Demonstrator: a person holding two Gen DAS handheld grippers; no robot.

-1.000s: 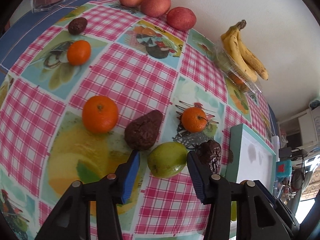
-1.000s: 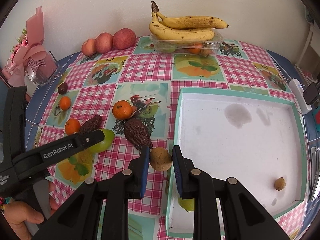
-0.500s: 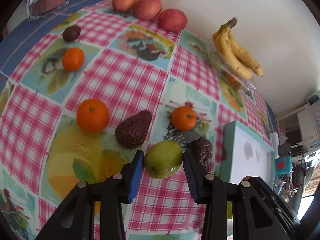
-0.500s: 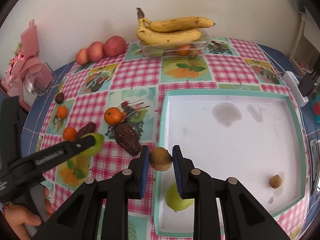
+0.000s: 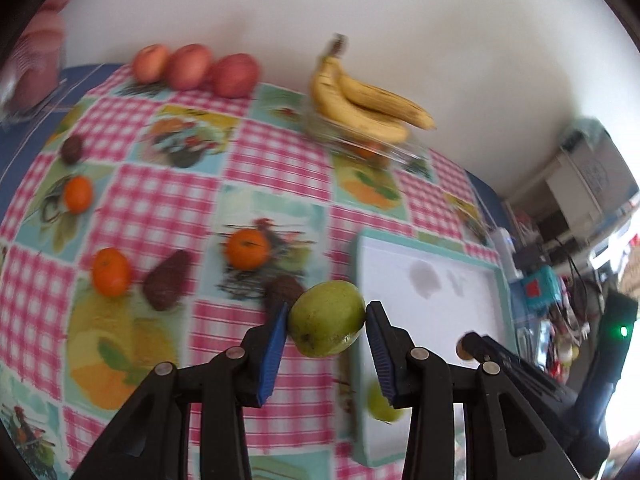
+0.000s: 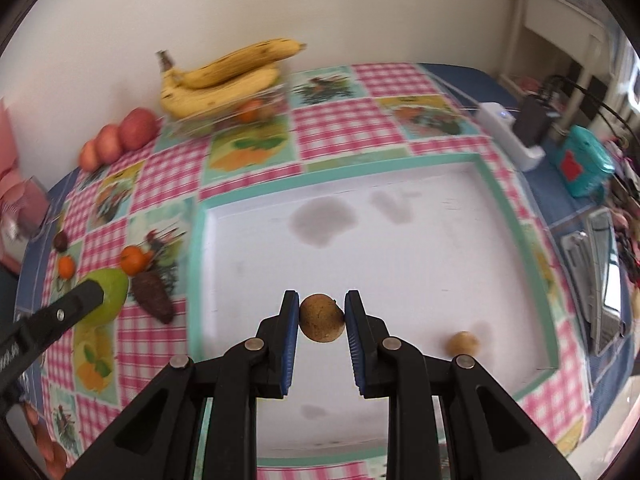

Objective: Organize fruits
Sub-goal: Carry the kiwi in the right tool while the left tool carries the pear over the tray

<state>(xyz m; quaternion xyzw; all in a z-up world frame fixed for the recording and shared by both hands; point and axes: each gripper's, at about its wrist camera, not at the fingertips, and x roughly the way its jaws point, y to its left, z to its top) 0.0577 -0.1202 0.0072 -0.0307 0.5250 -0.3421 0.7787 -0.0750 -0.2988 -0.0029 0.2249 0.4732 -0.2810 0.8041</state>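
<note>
My left gripper (image 5: pixel 326 320) is shut on a green pear (image 5: pixel 327 323), lifted above the checked cloth just left of the white tray (image 5: pixel 432 280). My right gripper (image 6: pixel 322 318) is shut on a small brown round fruit (image 6: pixel 322 323), held over the tray's (image 6: pixel 400 240) white floor. A second small brown fruit (image 6: pixel 463 343) lies in the tray at the right. Another green pear (image 5: pixel 382 402) rests in the tray's near corner. Oranges (image 5: pixel 247 249) and dark avocados (image 5: pixel 168 280) stay on the cloth to the left.
Bananas (image 6: pixel 224 76) lie on a clear box by the back wall, with three red apples (image 5: pixel 192 66) to their left. A pink box (image 6: pixel 20 196) stands at the far left. A white charger (image 6: pixel 508 132) and teal device (image 6: pixel 584 160) sit beyond the tray's right side.
The left gripper closed on the green pear, lifted it and carried it right toward the tray. The right gripper carried the brown fruit from the cloth's edge over the tray.
</note>
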